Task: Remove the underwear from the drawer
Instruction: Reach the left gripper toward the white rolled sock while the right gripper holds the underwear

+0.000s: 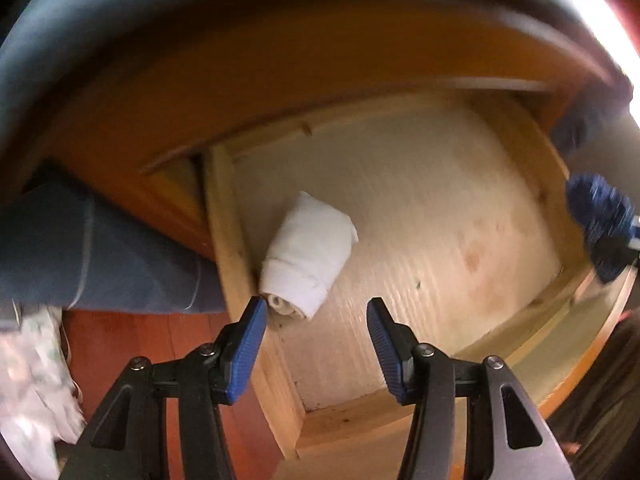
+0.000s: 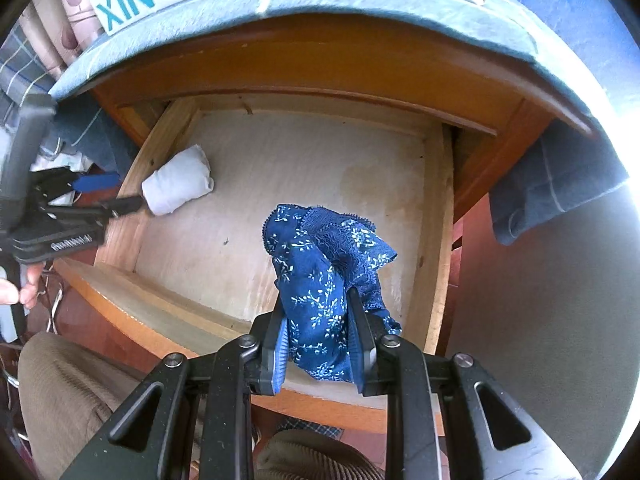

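Up close, crumpled blue floral underwear (image 2: 320, 280) with lace trim, gripper-pinched.

At the frame's lower centre the right tool (image 2: 316, 300) is clamped on blue floral underwear (image 2: 320, 276), bunched between its fingers above the open wooden drawer (image 2: 434, 240). A white roll (image 2: 178, 186) lies at the drawer's left wall. From the left edge, the left tool (image 2: 132, 204) reaches beside that roll.

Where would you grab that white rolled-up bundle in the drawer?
Grip the white roll across its middle, coming from above. It lies on its side against the drawer's left wall, so the open left gripper should straddle its width there.
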Demonstrator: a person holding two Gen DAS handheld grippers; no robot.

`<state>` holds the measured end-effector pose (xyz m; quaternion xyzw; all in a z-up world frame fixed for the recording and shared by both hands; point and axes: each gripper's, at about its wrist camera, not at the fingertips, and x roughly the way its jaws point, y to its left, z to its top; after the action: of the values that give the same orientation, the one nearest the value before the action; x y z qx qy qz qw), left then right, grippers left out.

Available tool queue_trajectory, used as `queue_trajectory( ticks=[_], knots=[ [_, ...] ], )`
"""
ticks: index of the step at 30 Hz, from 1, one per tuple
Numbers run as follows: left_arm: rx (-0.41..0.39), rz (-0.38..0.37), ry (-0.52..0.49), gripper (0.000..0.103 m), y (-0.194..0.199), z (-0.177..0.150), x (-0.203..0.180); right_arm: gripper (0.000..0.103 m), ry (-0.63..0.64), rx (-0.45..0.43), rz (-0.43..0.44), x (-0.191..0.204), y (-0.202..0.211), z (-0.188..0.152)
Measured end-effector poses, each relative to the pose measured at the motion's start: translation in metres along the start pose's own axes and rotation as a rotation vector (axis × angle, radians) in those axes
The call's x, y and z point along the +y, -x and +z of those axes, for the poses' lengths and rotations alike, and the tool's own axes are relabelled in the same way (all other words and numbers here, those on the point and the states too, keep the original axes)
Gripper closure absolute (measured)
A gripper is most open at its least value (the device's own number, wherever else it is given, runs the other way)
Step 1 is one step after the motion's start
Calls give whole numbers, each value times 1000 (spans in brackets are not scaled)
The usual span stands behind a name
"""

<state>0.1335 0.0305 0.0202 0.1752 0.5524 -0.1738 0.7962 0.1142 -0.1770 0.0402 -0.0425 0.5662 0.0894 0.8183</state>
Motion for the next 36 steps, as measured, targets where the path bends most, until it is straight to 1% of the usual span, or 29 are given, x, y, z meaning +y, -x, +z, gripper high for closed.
queue_trajectory(
  ticks=[3, 7, 9, 12, 14, 15, 17, 19, 20, 23, 27, 29, 34, 36],
  knots=[
    [28, 20, -82, 50, -13, 5, -5, 80, -10, 4, 0, -2, 0, 0],
    [66, 30, -131, 50, -31, 13, -8, 80, -23, 9, 9, -3, -1, 1],
    [60, 43, -176, 50, -37, 13, -12, 80, -26, 10, 17, -3, -1, 1],
    [93, 55, -217, 50, -50, 15, -15, 80, -30, 13, 25, -3, -2, 1],
    [89, 56, -242, 50, -51, 17, -18, 80, -37, 13, 28, -5, -3, 1],
    [102, 69, -275, 50, -55, 18, -20, 80, -41, 15, 36, -6, -3, 1],
    [110, 85, -310, 50, -60, 22, -23, 79, -49, 13, 41, -7, -3, 1],
    [101, 99, -342, 50, -62, 22, -21, 79, -56, 12, 46, -8, -3, 1],
    [96, 117, -361, 50, -65, 23, -21, 79, -59, 11, 47, -9, -3, 1],
    [101, 138, -390, 50, -72, 26, -20, 79, -71, 4, 57, -10, -2, 0],
    [112, 145, -425, 50, -80, 31, -20, 79, -81, 9, 62, -12, -3, 0],
    [115, 148, -429, 50, -86, 33, -19, 79, -79, 9, 64, -11, -3, -1],
    [122, 140, -391, 49, -101, 45, -17, 79, -84, 12, 78, -14, -5, 0],
    [117, 152, -422, 49, -106, 45, -21, 79, -89, 15, 88, -16, -5, -1]
  ],
)
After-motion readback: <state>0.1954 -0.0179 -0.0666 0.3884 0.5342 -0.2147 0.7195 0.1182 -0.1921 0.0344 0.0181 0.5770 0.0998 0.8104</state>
